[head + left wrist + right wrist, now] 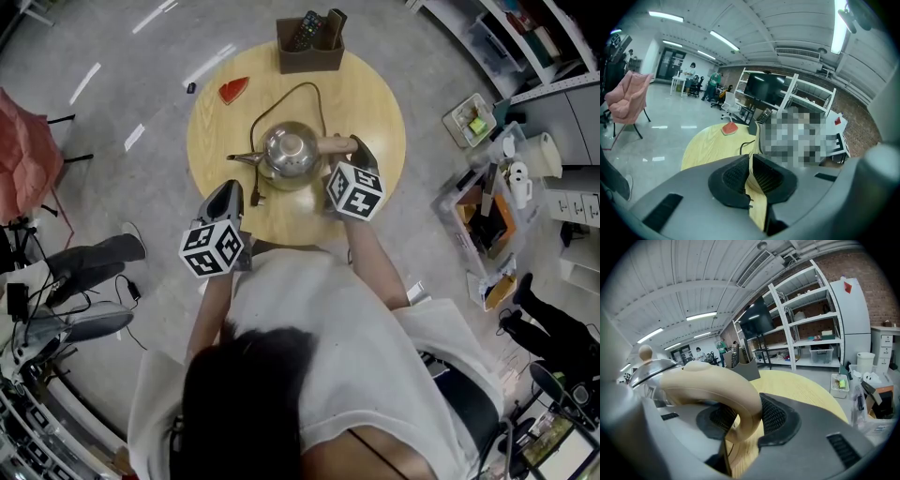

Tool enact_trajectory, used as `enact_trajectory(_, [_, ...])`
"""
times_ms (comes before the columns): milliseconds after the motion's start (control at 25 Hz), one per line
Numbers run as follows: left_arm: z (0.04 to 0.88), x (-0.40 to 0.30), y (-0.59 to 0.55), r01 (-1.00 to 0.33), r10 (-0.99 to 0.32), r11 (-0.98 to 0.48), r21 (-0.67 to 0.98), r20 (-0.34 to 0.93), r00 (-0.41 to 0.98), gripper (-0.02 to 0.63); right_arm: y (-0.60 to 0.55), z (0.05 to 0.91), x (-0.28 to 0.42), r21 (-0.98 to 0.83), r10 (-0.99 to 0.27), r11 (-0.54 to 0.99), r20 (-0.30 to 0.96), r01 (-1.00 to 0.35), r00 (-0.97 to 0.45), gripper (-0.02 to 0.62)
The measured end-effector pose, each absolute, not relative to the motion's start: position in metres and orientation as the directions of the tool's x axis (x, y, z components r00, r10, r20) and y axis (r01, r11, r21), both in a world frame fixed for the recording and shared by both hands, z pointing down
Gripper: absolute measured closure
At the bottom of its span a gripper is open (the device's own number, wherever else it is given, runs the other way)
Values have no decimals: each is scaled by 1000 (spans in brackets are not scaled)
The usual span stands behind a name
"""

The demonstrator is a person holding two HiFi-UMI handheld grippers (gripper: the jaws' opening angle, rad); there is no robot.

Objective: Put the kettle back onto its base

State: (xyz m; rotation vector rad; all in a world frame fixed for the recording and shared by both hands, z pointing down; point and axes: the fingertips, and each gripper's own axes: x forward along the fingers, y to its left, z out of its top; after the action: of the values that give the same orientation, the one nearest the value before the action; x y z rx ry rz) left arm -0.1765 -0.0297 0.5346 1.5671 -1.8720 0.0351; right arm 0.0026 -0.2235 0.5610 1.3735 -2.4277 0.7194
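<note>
My right hand-held gripper (354, 146) is clamped on the beige handle (718, 386) of the steel kettle (286, 150). The pads sit either side of the handle's lower curve. The kettle stands upright near the middle of the round desk (380, 98), spout to my left. The power cord (281, 94) loops round behind it, and the plug (255, 199) lies loose on the wood in front.

I can't make out the base under the body, so I can't tell whether the kettle is seated or only close to it.

To finish this step well, I'd hold the kettle level and let it settle straight down, since a tilt would catch the rim of the base. I'd want the body to stop rocking before I ease the pads off the handle. I'd then draw back along the handle's line so as not to drag it sideways. The cord should stay clear of the underside.

My right hand reaches in from the kettle's right, angled gently downward. My left hand-held gripper (229, 192) hovers at the near edge of the desk, just short of the plug. It also slopes down, with its jaws together and nothing between them.
</note>
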Motion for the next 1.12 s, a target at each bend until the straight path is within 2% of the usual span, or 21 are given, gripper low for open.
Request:
enact_trajectory(720, [541,-177,-40,-871,-860,254,420,511,-4,561,-220,558,2,-217,-748,465,422,-858,-512,449])
enact_trajectory(960, [545,-174,-46,-873,-856,234,427,517,23,561,-216,563,1,-140,-720,529,448,-837,-530,448])
enact_trajectory(1120, [546,-168,-51,-878,-855,211,429,516,47,561,-214,564,6,-103,-726,531,456,-841,-515,414])
